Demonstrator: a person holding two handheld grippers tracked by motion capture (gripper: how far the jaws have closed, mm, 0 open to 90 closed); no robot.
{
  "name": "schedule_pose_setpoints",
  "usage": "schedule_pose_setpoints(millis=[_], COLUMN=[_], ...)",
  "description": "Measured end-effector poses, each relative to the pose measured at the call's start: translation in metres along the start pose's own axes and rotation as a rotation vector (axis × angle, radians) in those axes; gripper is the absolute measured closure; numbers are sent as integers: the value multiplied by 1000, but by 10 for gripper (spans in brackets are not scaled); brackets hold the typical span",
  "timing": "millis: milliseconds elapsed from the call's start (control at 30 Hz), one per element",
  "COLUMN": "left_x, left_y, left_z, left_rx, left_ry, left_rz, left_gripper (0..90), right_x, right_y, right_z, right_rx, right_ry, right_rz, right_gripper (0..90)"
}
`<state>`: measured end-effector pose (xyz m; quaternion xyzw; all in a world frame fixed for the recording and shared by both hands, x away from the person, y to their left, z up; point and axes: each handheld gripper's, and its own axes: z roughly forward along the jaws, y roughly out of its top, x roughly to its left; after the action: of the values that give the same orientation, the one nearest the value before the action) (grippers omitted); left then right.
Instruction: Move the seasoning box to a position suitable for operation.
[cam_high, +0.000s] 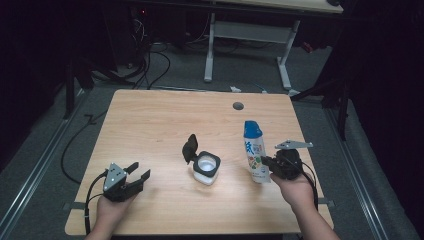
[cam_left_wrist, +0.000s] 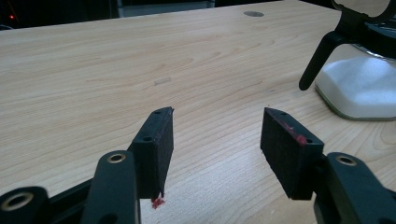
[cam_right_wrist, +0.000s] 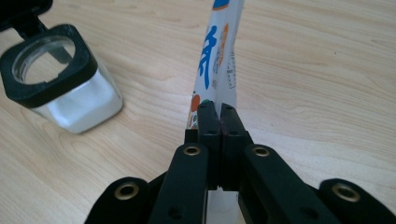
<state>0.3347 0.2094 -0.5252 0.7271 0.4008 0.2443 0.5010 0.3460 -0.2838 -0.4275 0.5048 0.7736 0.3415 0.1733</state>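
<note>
Pouch top cut off; right gripper fingers pinch it.

Your table sits in a pool of overhead light while the floor and room around it fall to near black. Short, soft shadows lie beneath the jar and pouch. The high view is dim and slightly soft. Your gripper views are brighter, with pale glare on the wood and blurred jaws up close.
</note>
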Motion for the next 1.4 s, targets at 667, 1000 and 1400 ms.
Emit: schedule_pose_setpoints(millis=[667,1000,1400], left_x=[2,-3,-6], left_y=[-1,-1,-1], left_z=[-5,-4,-5], left_rx=[-9,12,11], left_ry=[13,6,-3], left_rz=[9,46,54], left_gripper=[445,443,443], right_x=[0,-3,3], right_y=[-28,-41,-48], right_z=[7,11,22], right_rx=[-215,-305,-382], right_ry=[-38,-42,-61], right_rz=[36,60,43], right_gripper=[900,900,900])
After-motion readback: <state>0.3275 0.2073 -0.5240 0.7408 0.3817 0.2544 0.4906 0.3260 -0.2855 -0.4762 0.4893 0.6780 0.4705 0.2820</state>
